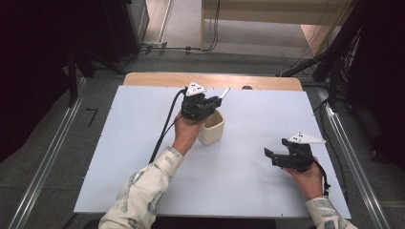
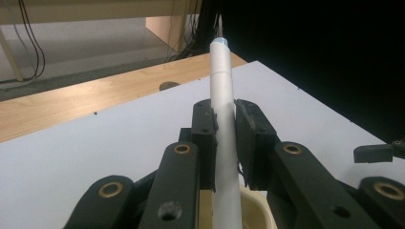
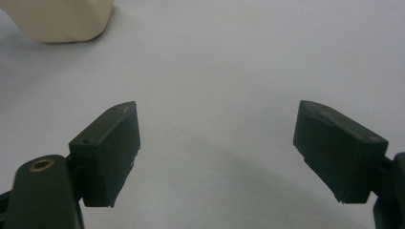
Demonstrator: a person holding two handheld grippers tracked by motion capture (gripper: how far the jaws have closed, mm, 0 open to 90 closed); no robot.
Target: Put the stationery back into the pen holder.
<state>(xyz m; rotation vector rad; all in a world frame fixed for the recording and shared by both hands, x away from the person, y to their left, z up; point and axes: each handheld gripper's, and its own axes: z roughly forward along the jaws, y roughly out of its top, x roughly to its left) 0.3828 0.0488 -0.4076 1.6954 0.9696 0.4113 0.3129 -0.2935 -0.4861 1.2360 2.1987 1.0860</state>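
Pen: a white pen (image 2: 223,119) sits clamped between the jaws of my left claw (image 2: 224,138), over the cream cup (image 1: 212,127), its lower end going down toward the cup's mouth.
Pen axis: in the left gripper view its long axis runs straight up along my jaws, the fine dark tip uppermost; in the high view the pen (image 1: 224,92) slants away from me and to the right, toward the far edge of the counter.
Left claw: clenched on the pen; my left hand (image 1: 185,134) holds the claw (image 1: 204,106) just beside the cup, its grey plate on top and its black cable trailing back across the sheet.
Cup: upright, near the middle of the counter, a little toward the far side; its base shows at the top left corner of the right gripper view (image 3: 59,21).
Right claw: released, jaws spread wide and holding nothing (image 3: 217,152); it hovers low over bare sheet on the right (image 1: 276,156), well apart from the cup.
Counter: a pale blue-white sheet (image 1: 248,191) laid over a wooden top (image 1: 157,79) that shows as a strip along the far edge.
Room: grey floor beyond the counter, cables along it, metal rails on both sides, dark areas left and right.
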